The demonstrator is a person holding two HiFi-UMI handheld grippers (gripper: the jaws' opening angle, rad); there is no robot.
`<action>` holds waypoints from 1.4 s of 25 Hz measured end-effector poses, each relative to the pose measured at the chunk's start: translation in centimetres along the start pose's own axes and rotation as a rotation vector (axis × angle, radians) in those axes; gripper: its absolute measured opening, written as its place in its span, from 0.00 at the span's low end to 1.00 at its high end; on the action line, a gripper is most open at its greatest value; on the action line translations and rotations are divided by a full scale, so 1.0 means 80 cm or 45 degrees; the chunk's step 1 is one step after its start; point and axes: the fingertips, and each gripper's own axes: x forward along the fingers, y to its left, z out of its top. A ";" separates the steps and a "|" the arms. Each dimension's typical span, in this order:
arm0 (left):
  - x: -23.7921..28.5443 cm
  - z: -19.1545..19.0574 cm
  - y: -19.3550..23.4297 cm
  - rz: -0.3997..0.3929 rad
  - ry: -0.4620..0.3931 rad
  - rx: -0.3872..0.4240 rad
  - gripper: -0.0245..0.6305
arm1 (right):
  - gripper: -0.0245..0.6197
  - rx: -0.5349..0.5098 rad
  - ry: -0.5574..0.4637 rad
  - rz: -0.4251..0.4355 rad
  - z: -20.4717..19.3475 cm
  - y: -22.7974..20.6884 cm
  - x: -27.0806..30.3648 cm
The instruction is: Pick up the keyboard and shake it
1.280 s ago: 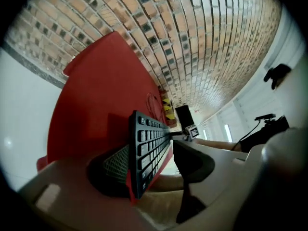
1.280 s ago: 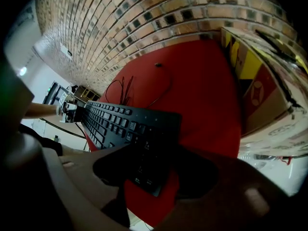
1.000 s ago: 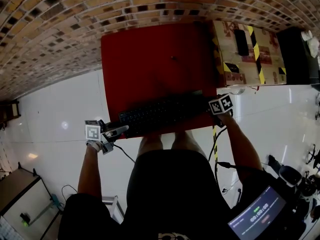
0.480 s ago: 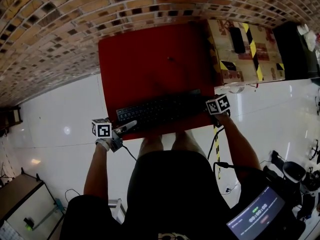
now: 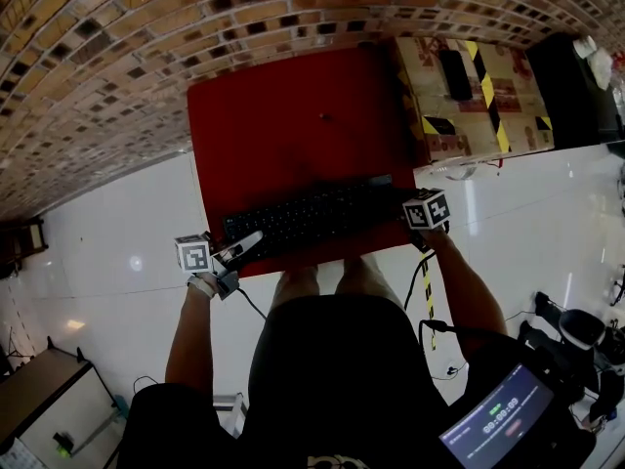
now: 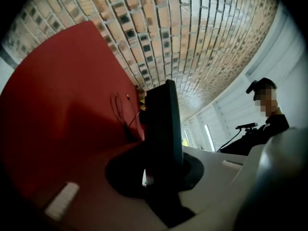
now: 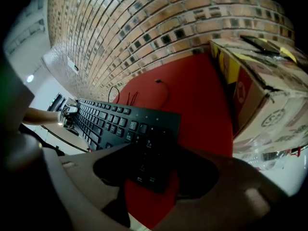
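Observation:
A black keyboard (image 5: 308, 220) lies across the near part of the red table (image 5: 293, 125). My left gripper (image 5: 241, 247) is at the keyboard's left end. In the left gripper view the keyboard (image 6: 163, 119) stands edge-on between the jaws of the left gripper (image 6: 162, 170), which are closing and touch it on both sides. My right gripper (image 5: 408, 221) is at the keyboard's right end. In the right gripper view the keyboard's corner (image 7: 144, 138) sits between the spread jaws of the right gripper (image 7: 154, 170), with red table showing beside it.
A cardboard box (image 5: 469, 86) with yellow and black tape stands against the table's right side, also in the right gripper view (image 7: 262, 85). A thin cable (image 5: 327, 118) lies on the table. A brick-patterned surface lies beyond. A lit screen (image 5: 498, 418) is at lower right.
My left gripper has moved right, from beside the table's corner onto the keyboard's left end. The right gripper has stayed at the right end.

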 end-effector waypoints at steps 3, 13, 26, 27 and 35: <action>-0.001 0.006 -0.028 -0.089 0.002 0.017 0.17 | 0.42 0.000 -0.064 0.069 0.008 0.008 -0.016; -0.021 0.016 -0.080 -0.279 -0.020 0.078 0.18 | 0.52 0.234 -0.088 0.576 0.033 0.067 -0.059; -0.020 0.086 -0.139 -0.137 -0.129 0.693 0.18 | 0.41 -0.316 -0.328 0.583 0.165 0.136 -0.131; -0.019 0.098 -0.147 -0.113 -0.147 0.758 0.19 | 0.41 -0.360 -0.355 0.568 0.182 0.140 -0.142; -0.002 0.173 -0.179 0.098 -0.261 1.130 0.39 | 0.40 -0.717 -0.556 0.397 0.288 0.164 -0.213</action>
